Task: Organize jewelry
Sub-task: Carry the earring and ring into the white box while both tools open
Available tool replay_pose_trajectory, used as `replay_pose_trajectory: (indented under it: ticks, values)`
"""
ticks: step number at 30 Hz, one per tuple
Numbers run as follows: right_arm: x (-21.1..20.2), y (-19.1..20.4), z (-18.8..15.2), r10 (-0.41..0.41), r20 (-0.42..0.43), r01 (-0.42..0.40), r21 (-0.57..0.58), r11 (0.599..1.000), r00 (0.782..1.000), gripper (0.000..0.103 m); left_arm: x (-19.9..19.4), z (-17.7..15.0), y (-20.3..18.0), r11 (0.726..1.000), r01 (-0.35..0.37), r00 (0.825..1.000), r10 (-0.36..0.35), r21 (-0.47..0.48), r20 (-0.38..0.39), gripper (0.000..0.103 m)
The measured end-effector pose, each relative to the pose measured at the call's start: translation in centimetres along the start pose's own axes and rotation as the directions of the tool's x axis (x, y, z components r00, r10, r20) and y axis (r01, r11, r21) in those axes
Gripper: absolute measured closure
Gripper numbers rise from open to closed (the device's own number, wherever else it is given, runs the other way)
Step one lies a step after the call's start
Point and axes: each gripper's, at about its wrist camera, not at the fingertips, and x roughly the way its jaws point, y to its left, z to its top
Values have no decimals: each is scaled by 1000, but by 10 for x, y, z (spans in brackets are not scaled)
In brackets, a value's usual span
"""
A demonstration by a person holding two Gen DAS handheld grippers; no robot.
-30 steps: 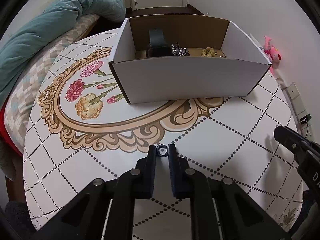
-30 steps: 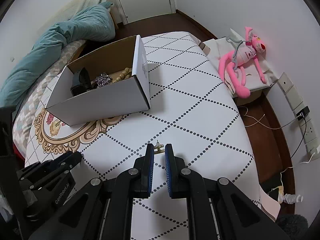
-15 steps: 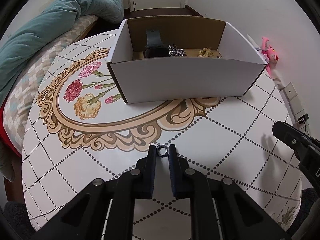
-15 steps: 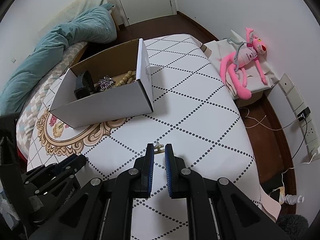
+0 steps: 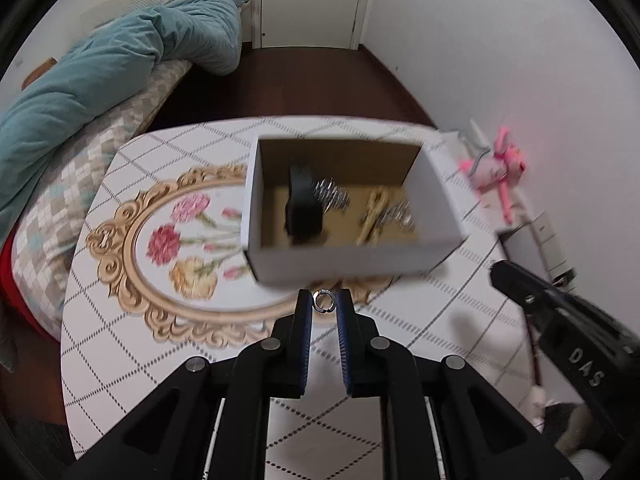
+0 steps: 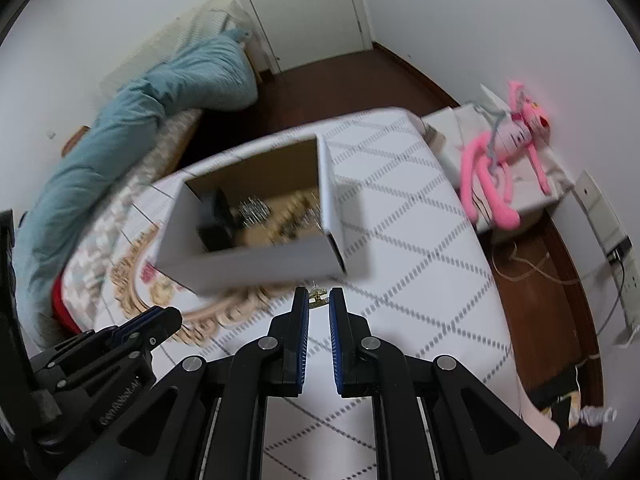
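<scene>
The left hand-held gripper (image 5: 324,304) pinches a small ring (image 5: 323,301) at its tips, just short of the box (image 5: 352,258) ahead on the surface (image 5: 120,340). The right hand-held gripper (image 6: 319,300), lettered "DAS" on its side, pinches a gold trinket (image 6: 318,295); the box sits ahead-left.

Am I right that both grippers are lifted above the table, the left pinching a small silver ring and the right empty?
Not quite: the right gripper is not empty. The right wrist view shows a small gold piece pinched between its fingertips. The left gripper does pinch the small silver ring, near the box.
</scene>
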Motion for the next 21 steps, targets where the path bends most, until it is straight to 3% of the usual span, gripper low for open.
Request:
replay_pose_trajectory:
  ticks: [6, 14, 16, 17, 18, 21]
  values:
    - [6, 11, 51, 94, -9, -94, -12, 995, 996, 92, 10, 49, 8, 994, 103, 993, -105, -41, -59, 93]
    - [65, 16, 91, 113, -201, -122, -31, 992, 973, 92, 40, 84, 27, 992, 72, 978, -90, -100, -188, 90]
    - [75, 15, 94, 106, -233, -116, -31, 993, 967, 91, 37, 88, 31, 996, 28, 984, -43, -84, -174, 70]
    - [77, 14, 94, 107, -240, -116, -24, 993, 965, 91, 35, 90, 33, 997, 13, 986, -26, -79, -166, 45]
    - [77, 13, 94, 103, -240, -112, -22, 994, 965, 87, 31, 91, 35, 997, -1, 989, -11, -82, -147, 28]
    - [75, 10, 94, 96, -230, -103, -19, 995, 969, 75, 26, 93, 42, 996, -43, 992, 33, -79, -120, 26]
